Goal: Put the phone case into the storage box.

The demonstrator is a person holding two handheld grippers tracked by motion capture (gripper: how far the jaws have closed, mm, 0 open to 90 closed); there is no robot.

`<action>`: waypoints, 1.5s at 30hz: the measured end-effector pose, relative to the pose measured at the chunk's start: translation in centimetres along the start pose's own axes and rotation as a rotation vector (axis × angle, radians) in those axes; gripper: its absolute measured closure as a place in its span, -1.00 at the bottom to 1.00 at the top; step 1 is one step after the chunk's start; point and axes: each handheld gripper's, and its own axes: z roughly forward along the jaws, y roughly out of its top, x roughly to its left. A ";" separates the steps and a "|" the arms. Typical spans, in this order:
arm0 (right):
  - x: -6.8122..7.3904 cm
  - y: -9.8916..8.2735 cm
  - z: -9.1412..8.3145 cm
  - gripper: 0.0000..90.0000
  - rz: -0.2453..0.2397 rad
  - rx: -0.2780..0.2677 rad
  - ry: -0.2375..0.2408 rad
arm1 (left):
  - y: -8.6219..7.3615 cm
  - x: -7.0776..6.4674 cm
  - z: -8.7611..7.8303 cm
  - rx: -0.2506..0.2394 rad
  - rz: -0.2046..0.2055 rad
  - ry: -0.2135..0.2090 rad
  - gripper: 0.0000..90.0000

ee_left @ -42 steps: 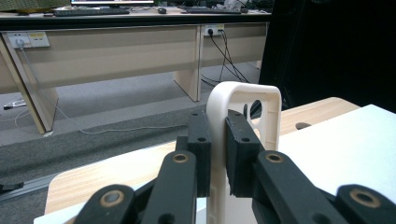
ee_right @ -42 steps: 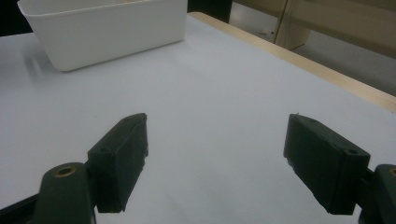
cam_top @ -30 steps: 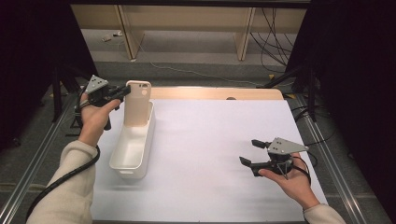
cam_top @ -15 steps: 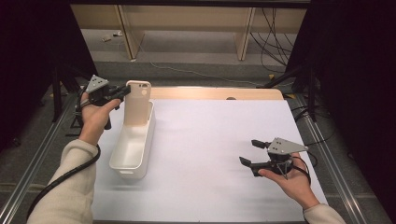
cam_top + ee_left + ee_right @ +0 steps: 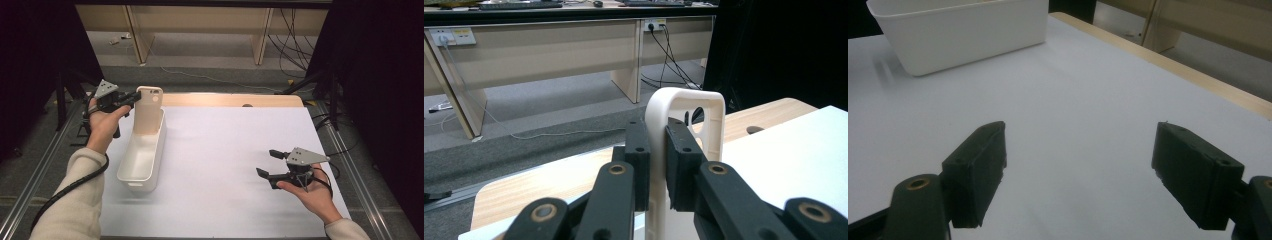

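Right hand-held gripper (image 5: 270, 163): nearest to me, low over the near right of the tabletop (image 5: 235, 150); its jaws stand wide apart with nothing between them, and its own view has bare white surface in the gap.
Change on the right: none that I can see against the earlier high views; I read it as waiting in reserve.
Bin (image 5: 144, 150): a long white plastic bin lying lengthwise on the left part of the tabletop, one short end towards me, its tall handle plate at the far end.
Bin from the right gripper view: its white wall (image 5: 963, 27) sits well apart from those open jaws, at the far left of that picture.
Handle plate (image 5: 149, 107): cream, upright, with a cut-out near the top; it rises clear above the rim.
Left hand-held gripper (image 5: 134, 96): at the far left, reaching in from the left side; its jaws are clamped on the handle plate (image 5: 684, 107), a black pad pressed to each face.
Change on the left: the grip looks the same as a second ago, and the bin has not shifted on the tabletop.
Meaning for the work: I judge the hold is made and settled, but no lift or drag has begun; the next move is mine to start.
Beyond: grey floor, wooden desk legs and loose cables behind the far edge.
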 end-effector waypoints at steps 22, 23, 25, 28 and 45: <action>0.0 0.0 0.0 -0.49 0.004 0.001 0.002 | 0.1 -0.1 0.6 0.010 0.009 -0.001 0.81; 0.0 0.0 0.0 -0.49 0.003 -0.001 0.003 | 0.1 -0.1 0.7 0.010 0.009 0.000 0.81; 0.0 -0.1 0.0 -0.49 0.003 0.001 0.003 | 0.1 -0.1 0.7 0.012 0.008 0.000 0.81; 0.0 0.0 0.0 -0.49 0.003 0.001 0.001 | 0.1 -0.1 0.8 0.014 0.010 -0.001 0.81; 0.0 -0.1 0.0 -0.49 0.002 0.001 0.003 | -0.4 0.1 1.2 0.025 0.005 0.005 0.81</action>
